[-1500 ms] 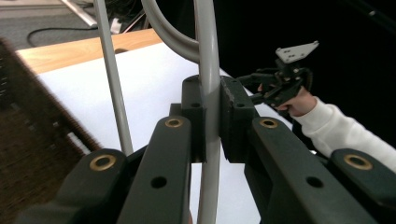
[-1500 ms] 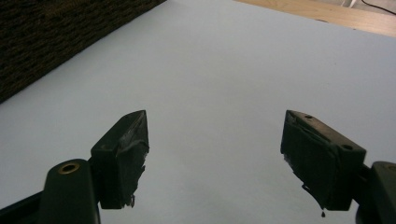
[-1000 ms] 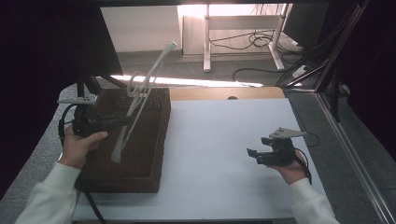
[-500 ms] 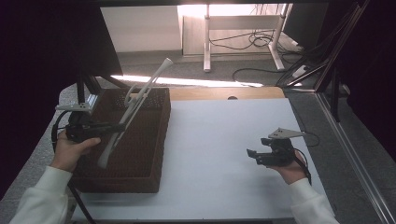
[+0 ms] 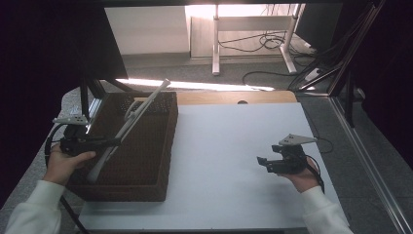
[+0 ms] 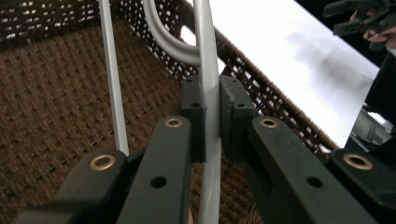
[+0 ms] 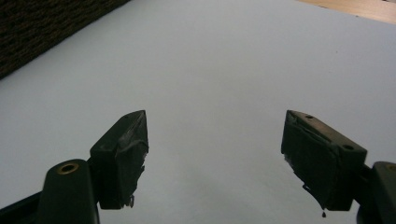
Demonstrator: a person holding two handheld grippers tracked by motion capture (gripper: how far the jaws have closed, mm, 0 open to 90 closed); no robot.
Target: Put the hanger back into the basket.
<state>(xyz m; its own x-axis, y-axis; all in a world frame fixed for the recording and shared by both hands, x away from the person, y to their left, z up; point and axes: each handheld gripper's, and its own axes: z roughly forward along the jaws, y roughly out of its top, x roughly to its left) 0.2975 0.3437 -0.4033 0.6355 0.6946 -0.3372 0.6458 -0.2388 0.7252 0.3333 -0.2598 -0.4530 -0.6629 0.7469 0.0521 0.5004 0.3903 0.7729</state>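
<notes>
high view, left gripper (image 5: 115, 142): left of frame, jaws clamped on the white hanger (image 5: 127, 126), low on its straight bar.
high view, hanger: tilted, lower end down inside the brown wicker basket (image 5: 168, 141), upper end poking past the basket's far rim toward the upper middle of frame.
high view, change: against the frames from a second and half a second ago, the left hand (image 5: 62, 163) has slid toward the left edge and slightly down; the hanger's lower end has come with it and the tilt reads a bit flatter.
high view, right gripper (image 5: 261, 161): right of frame, over the white table (image 5: 224, 146), well apart from the basket; same spot as in both earlier frames.
left gripper view, grip: pads closed tight on the hanger's thick white bar (image 6: 208, 93); the curved hook branches off just above the pads, and a thinner white bar runs up at left of frame.
left gripper view, backdrop: basket floor below, basket wall at upper right, table beyond it.
right gripper view, jaws: wide apart, holding nothing, bare table between them; basket corner at upper left of frame.
meaning: my read is the hanger is being drawn out of the basket or re-angled inside it; not clear of the rim yet. Right gripper looks idle, waiting.
</notes>
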